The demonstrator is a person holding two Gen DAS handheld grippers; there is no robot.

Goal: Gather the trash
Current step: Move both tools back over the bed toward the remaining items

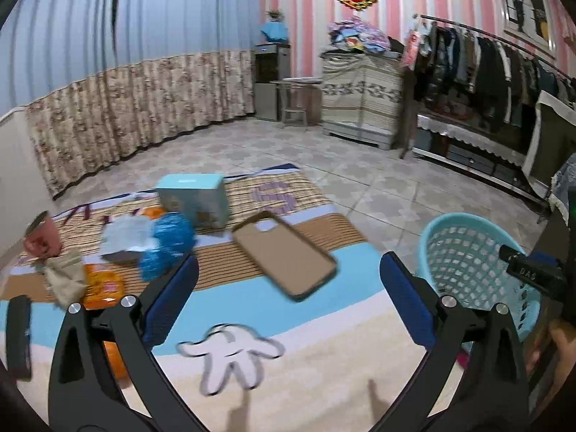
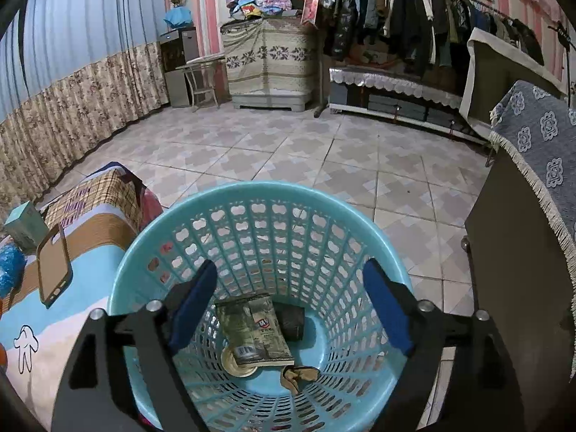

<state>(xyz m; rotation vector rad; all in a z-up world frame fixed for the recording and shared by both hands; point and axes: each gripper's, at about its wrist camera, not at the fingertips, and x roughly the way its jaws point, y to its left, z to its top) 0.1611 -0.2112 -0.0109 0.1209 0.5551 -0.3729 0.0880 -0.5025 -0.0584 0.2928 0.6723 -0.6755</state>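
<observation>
My left gripper [image 1: 289, 262] is open over a patterned blanket [image 1: 324, 378], with nothing between its fingers. Ahead of it lie a brown phone case [image 1: 284, 255], a teal box [image 1: 194, 198], a blue mesh ball [image 1: 169, 241], a white tissue pack [image 1: 126, 241], an orange wrapper [image 1: 102, 284], crumpled brown paper [image 1: 66, 277] and a pink cup [image 1: 39, 237]. My right gripper [image 2: 289, 266] is open above the teal basket [image 2: 252, 189]. In the basket's bottom lie a greenish packet [image 2: 252, 327], a dark item [image 2: 291, 320], a round lid [image 2: 234, 363] and a brown paper scrap [image 2: 298, 376].
The basket [image 1: 468, 252] stands on tiled floor [image 2: 288, 151] at the blanket's right edge. A dark cabinet [image 2: 522, 270] under a blue cloth rises close on its right. A black object [image 1: 18, 338] lies at the far left. A clothes rack [image 2: 414, 18] lines the back wall.
</observation>
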